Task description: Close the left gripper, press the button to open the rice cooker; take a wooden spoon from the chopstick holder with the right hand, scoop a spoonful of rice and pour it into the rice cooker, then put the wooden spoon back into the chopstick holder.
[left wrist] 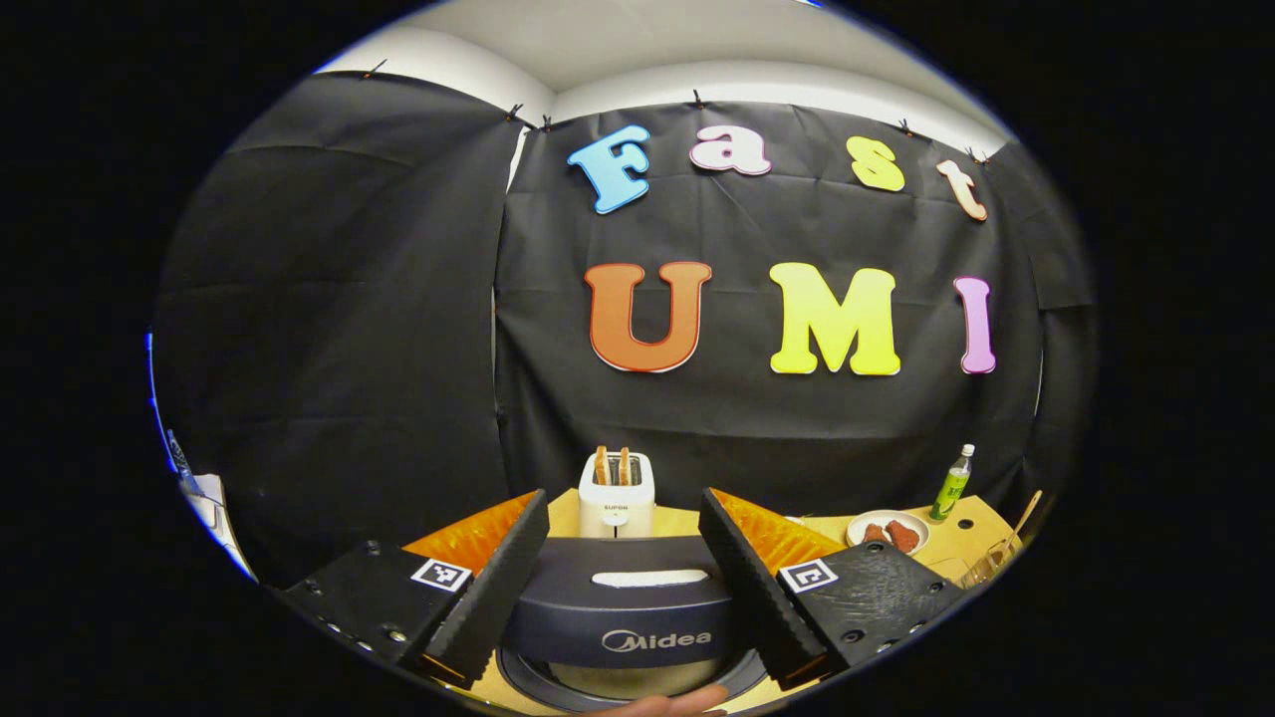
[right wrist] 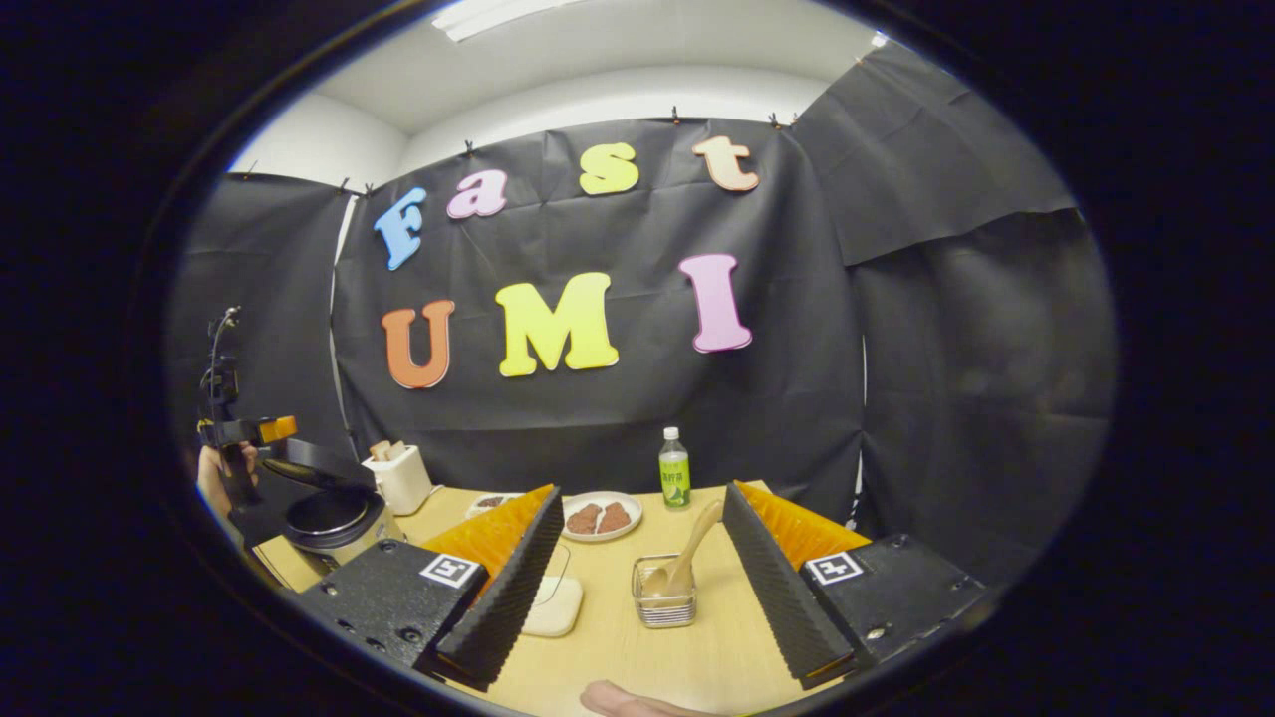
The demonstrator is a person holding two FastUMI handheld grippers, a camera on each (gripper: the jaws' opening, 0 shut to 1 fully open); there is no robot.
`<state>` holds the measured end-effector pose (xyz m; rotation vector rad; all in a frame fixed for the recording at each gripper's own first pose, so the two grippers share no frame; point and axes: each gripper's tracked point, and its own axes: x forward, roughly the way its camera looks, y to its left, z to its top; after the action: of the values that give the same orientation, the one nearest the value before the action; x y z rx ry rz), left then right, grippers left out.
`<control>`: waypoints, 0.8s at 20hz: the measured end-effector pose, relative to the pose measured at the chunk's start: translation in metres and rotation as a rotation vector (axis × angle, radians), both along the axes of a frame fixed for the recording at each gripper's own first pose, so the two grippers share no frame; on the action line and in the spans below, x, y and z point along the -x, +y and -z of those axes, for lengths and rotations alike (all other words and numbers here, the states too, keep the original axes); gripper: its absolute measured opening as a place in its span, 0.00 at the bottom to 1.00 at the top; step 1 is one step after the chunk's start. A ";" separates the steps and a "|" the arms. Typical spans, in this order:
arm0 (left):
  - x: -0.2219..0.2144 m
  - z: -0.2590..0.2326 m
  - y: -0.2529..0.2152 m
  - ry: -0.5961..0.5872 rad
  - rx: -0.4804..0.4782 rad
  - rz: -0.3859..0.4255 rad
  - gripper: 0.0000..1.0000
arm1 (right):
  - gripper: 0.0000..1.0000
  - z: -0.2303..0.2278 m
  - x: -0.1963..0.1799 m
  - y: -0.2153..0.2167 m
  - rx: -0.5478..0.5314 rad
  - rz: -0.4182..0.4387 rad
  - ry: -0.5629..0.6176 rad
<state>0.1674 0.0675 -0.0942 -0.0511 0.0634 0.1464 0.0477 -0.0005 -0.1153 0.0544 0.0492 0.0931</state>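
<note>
While both tools gape wide, wooden spoon point(right wrist: 687, 553) leans in wire holder point(right wrist: 664, 605); rice cooker point(left wrist: 623, 612) lid up.

Black cloth point(right wrist: 618, 398) hangs as the booth's wall across the middle of both views, clipped along its top edge and creased, with a second panel point(right wrist: 956, 299) overlapping it at the right of the right gripper view. Above the cloth, in the upper part of the frame, a white wall point(right wrist: 598, 95) meets a pale ceiling point(left wrist: 697, 40), where a strip light point(right wrist: 498, 15) glows at the top of the right gripper view. A light wooden worktop point(right wrist: 618, 637) fills the lower centre.
</note>
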 end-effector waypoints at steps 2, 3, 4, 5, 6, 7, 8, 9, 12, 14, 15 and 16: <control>0.006 0.009 -0.002 0.011 -0.009 -0.003 0.97 | 1.00 0.005 -0.001 0.001 0.002 -0.003 0.004; 0.009 0.014 -0.002 0.021 -0.006 -0.005 0.97 | 1.00 0.007 -0.001 0.003 0.002 -0.006 0.008; 0.011 0.018 -0.002 0.027 -0.004 -0.007 0.97 | 1.00 0.009 -0.002 0.003 0.002 -0.008 0.011; 0.012 0.023 -0.004 0.034 -0.002 -0.006 0.97 | 1.00 0.009 -0.003 0.004 -0.002 -0.008 0.012; 0.016 0.029 -0.005 0.040 0.002 -0.003 0.97 | 1.00 0.010 -0.004 0.005 -0.008 -0.011 0.012; 0.019 0.032 -0.005 0.041 0.008 -0.002 0.98 | 1.00 0.012 -0.005 0.008 -0.017 -0.018 0.013; 0.021 0.035 -0.005 0.040 0.018 -0.002 0.98 | 1.00 0.015 -0.005 0.010 -0.025 -0.025 0.016; 0.022 0.042 -0.006 0.047 0.027 -0.001 0.98 | 1.00 0.018 -0.007 0.012 -0.029 -0.031 0.023; 0.023 0.065 -0.008 0.080 0.039 0.000 0.97 | 1.00 0.027 -0.009 0.012 -0.031 -0.037 0.045; 0.023 0.077 -0.006 0.098 0.019 -0.013 0.96 | 1.00 0.032 -0.011 0.016 -0.048 -0.048 0.060; 0.024 0.081 -0.006 0.100 0.015 -0.015 0.95 | 1.00 0.036 -0.011 0.019 -0.051 -0.058 0.071; 0.025 0.083 -0.007 0.098 0.005 -0.016 0.94 | 1.00 0.040 -0.011 0.022 -0.054 -0.067 0.081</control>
<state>0.1423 0.0609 -0.1774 -0.0493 0.1608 0.1650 0.0584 0.0211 -0.1553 0.1109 0.1292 0.1590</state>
